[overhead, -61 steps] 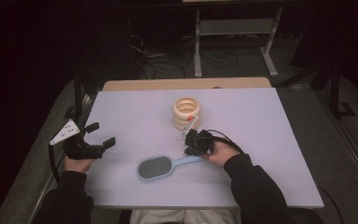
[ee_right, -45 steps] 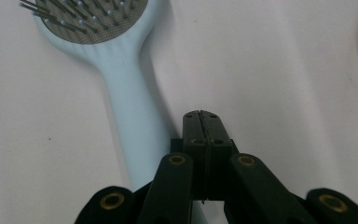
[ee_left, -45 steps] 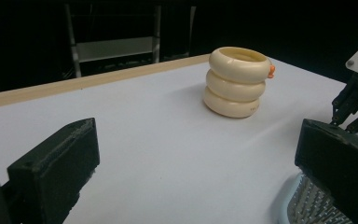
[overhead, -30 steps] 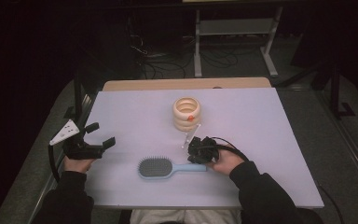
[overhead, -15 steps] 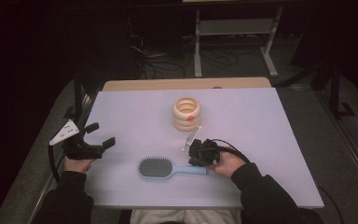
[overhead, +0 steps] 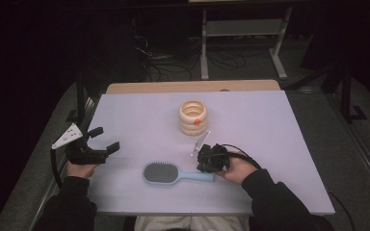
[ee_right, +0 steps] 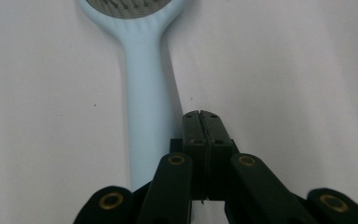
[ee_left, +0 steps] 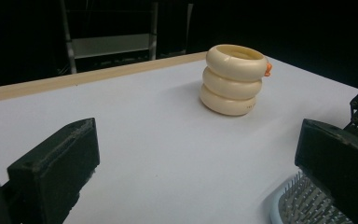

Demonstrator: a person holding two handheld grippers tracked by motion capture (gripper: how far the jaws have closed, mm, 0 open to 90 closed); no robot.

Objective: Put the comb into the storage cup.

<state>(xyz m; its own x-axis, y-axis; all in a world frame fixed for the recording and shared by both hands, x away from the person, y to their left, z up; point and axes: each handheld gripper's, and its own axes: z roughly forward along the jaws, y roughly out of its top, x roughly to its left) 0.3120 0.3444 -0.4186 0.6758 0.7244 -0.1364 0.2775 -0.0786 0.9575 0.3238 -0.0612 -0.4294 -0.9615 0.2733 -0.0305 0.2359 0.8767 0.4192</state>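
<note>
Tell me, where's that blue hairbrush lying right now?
In the high view the hairbrush lies flat near the table's front edge, handle toward the right gripper, with the cream ring stack farther back.

A light-blue hairbrush (overhead: 176, 174) with a grey bristle pad lies flat, bristles up, near the front edge of the white surface (overhead: 270, 120), its handle pointing to the right.
</note>
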